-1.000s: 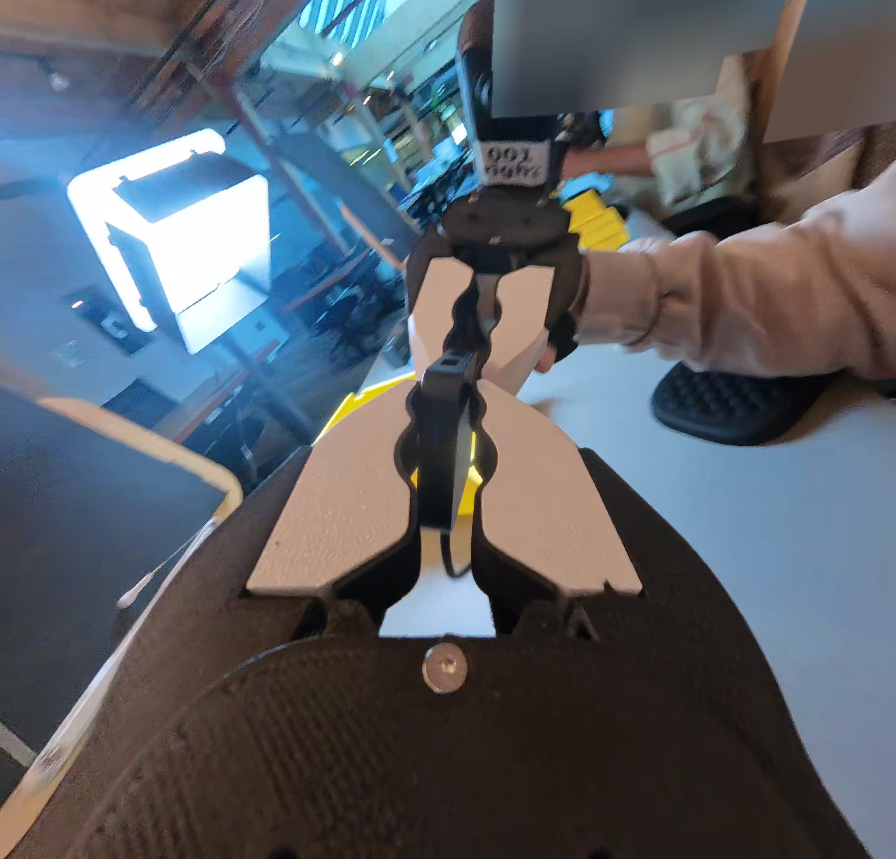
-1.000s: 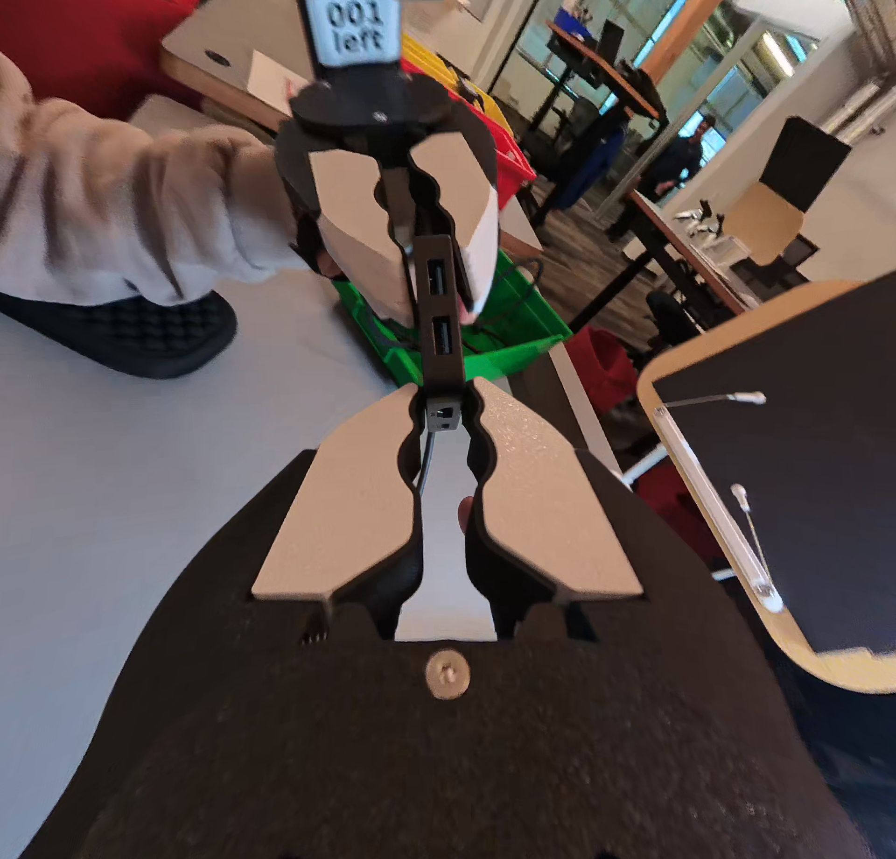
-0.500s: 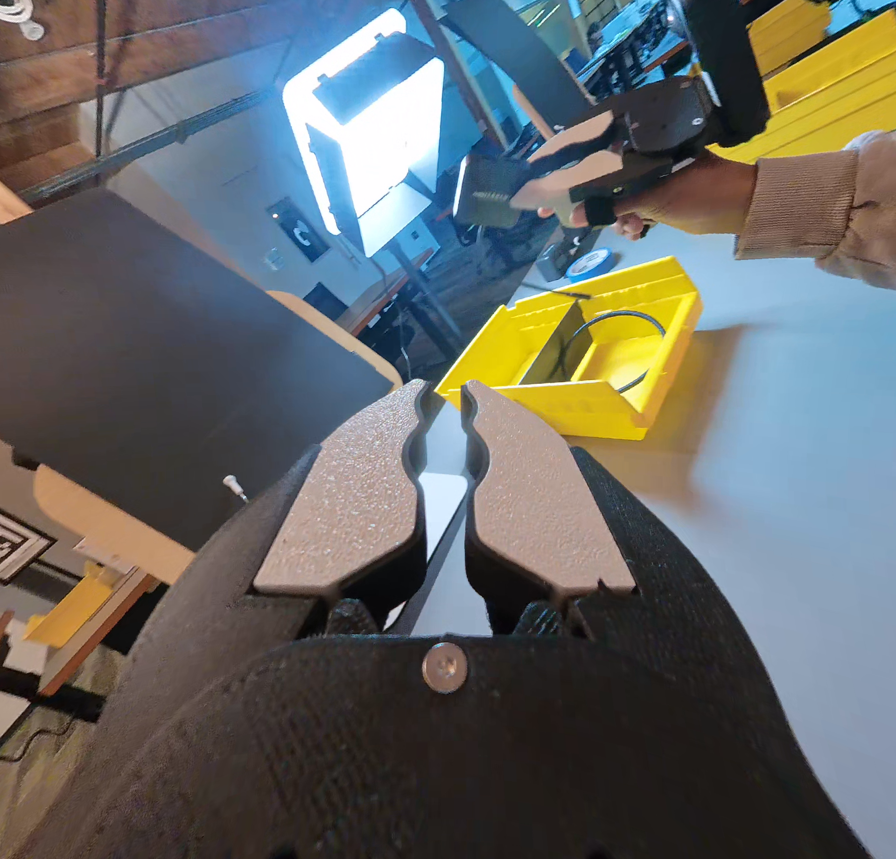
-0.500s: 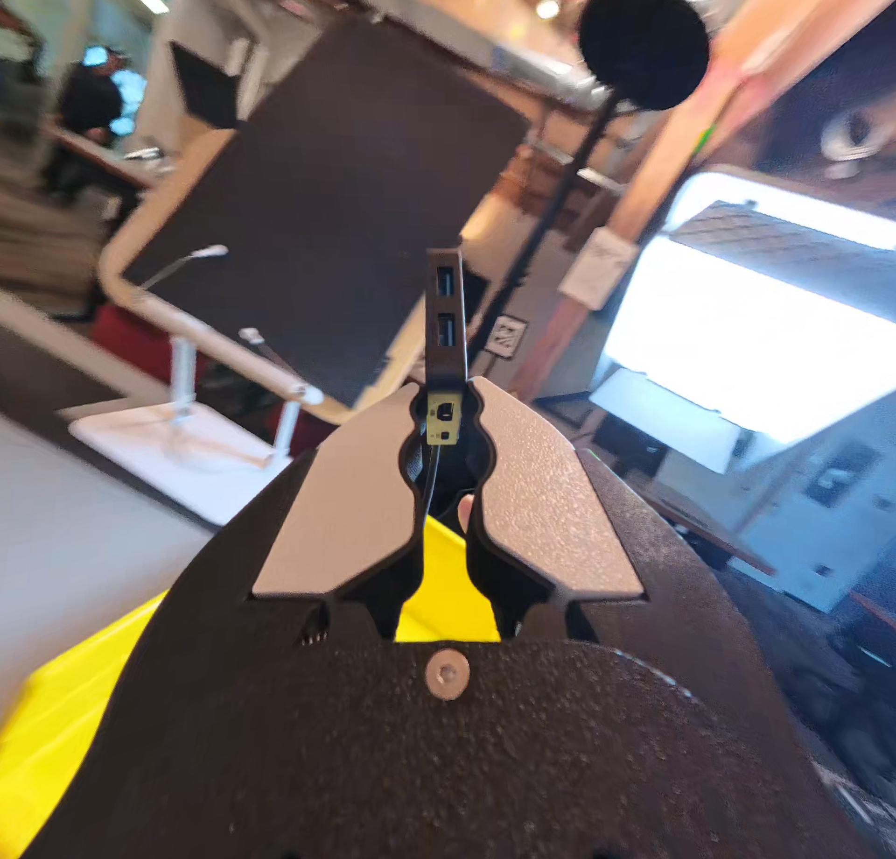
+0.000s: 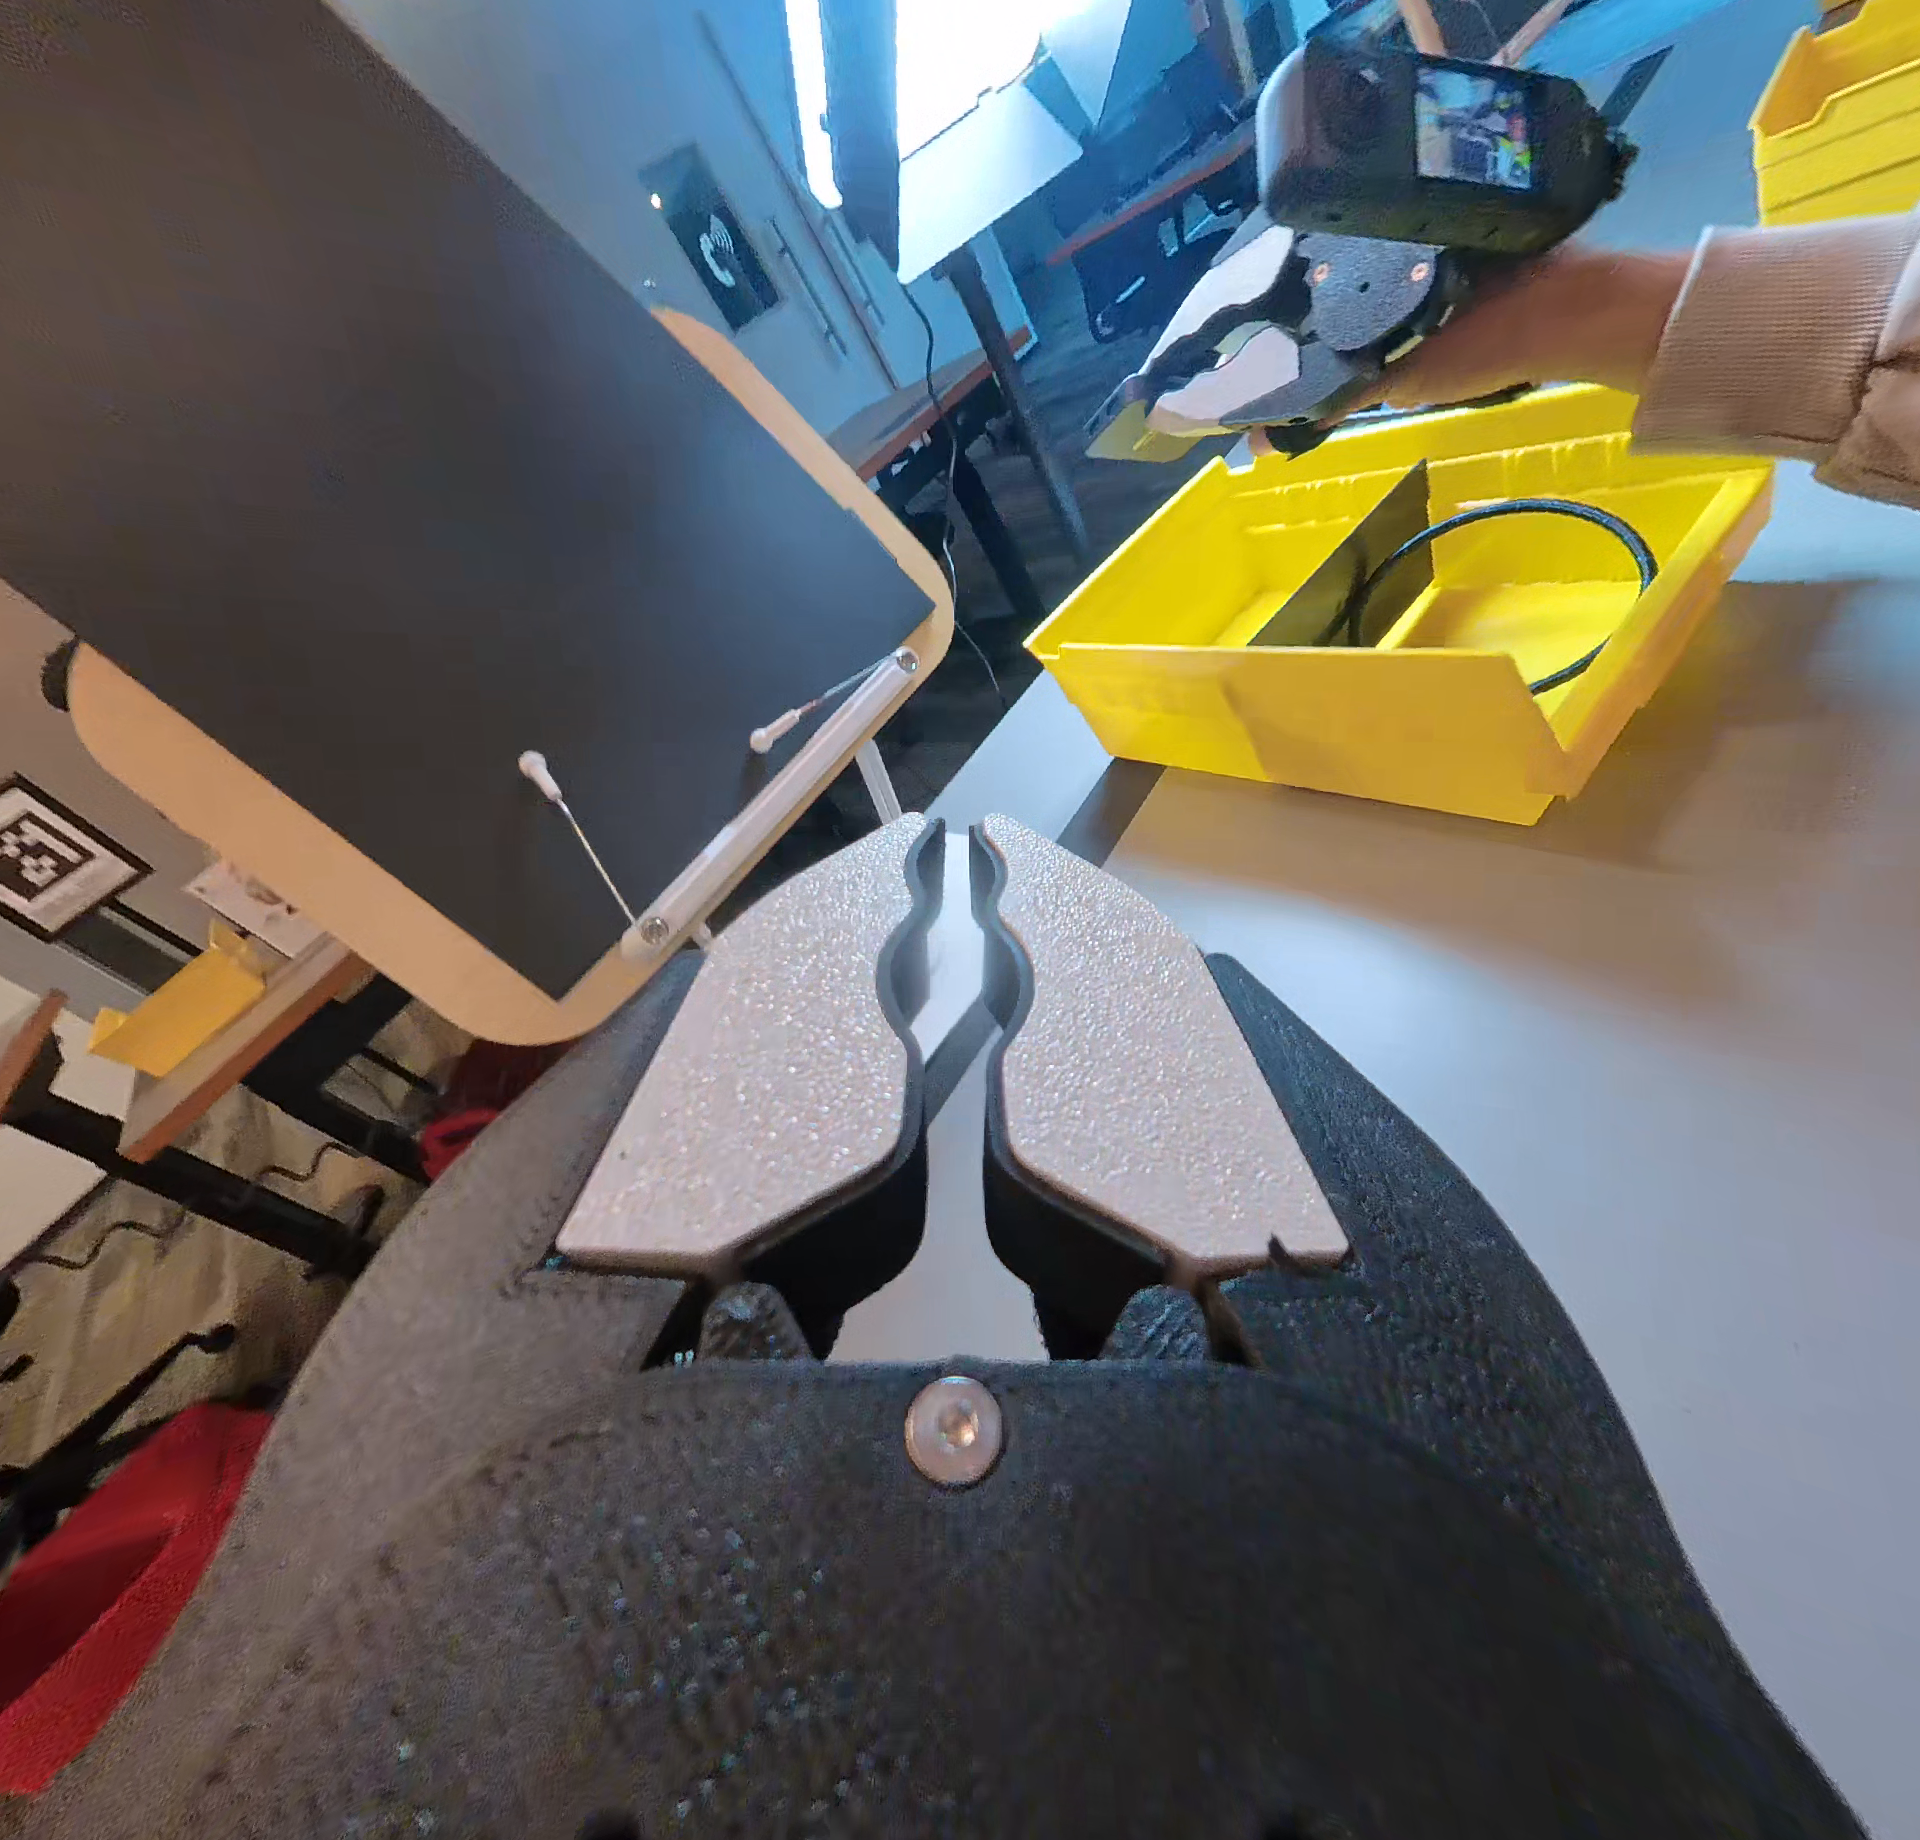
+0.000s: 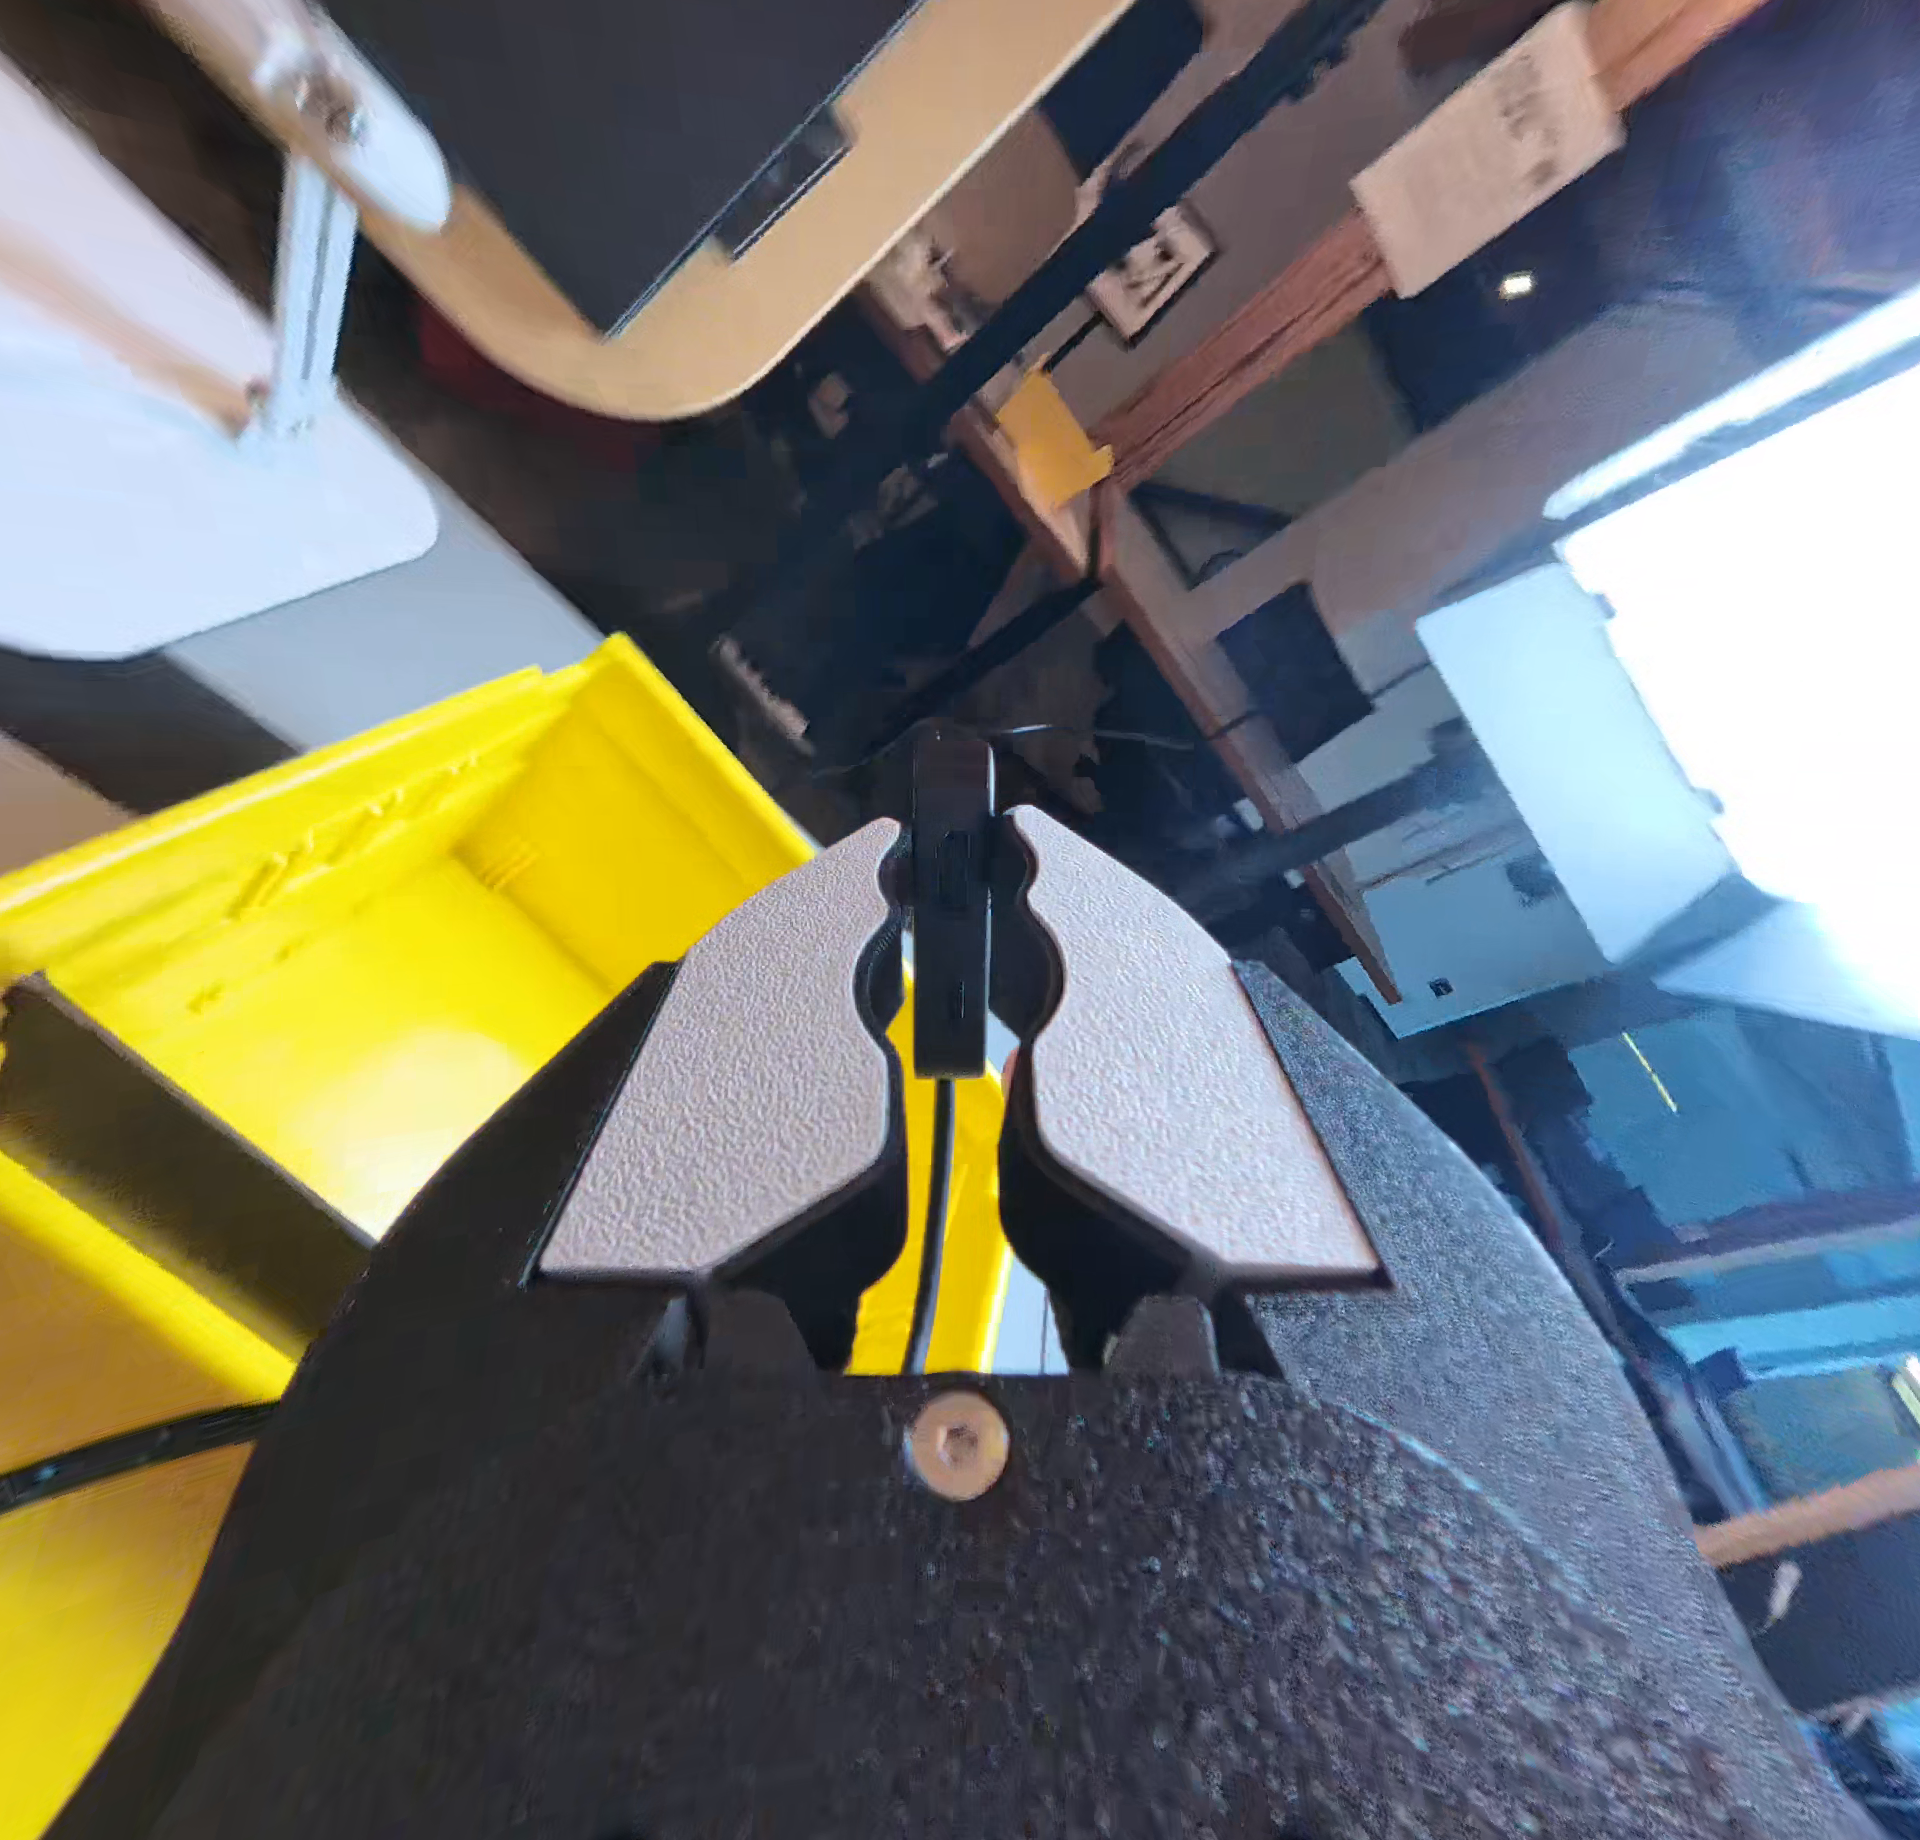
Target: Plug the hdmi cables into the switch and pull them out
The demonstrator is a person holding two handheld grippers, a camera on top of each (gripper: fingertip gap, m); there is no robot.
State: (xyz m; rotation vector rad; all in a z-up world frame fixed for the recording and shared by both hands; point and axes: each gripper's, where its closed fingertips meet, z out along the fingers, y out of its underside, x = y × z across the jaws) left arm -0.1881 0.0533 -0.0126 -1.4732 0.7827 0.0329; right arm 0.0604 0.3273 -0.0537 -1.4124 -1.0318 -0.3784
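- Since a second ago, both my tongs have come apart: then they faced each other with the switch between them, now they sit well apart by the yellow bin [image 5: 1351, 720].
- Grey table [image 5: 1558, 1063], smooth and matte, carries the bin near its far edge; the bin is glossy plastic with a black divider [image 5: 1361, 564] and a black cable [image 5: 1600, 564] looped inside.
- My left gripper [image 5: 956, 834] hangs over the table's left edge, its pebbled grey pads nearly together with only a thin slit and nothing between them.
- My right gripper [image 6: 951, 834] is clamped on the switch [image 6: 948, 917], a slim black bar whose long axis runs along the fingers, tip pointing away past them, its lead trailing back towards me.
- Only the left view shows the right gripper [image 5: 1205, 388] from outside, above the bin's far rim.
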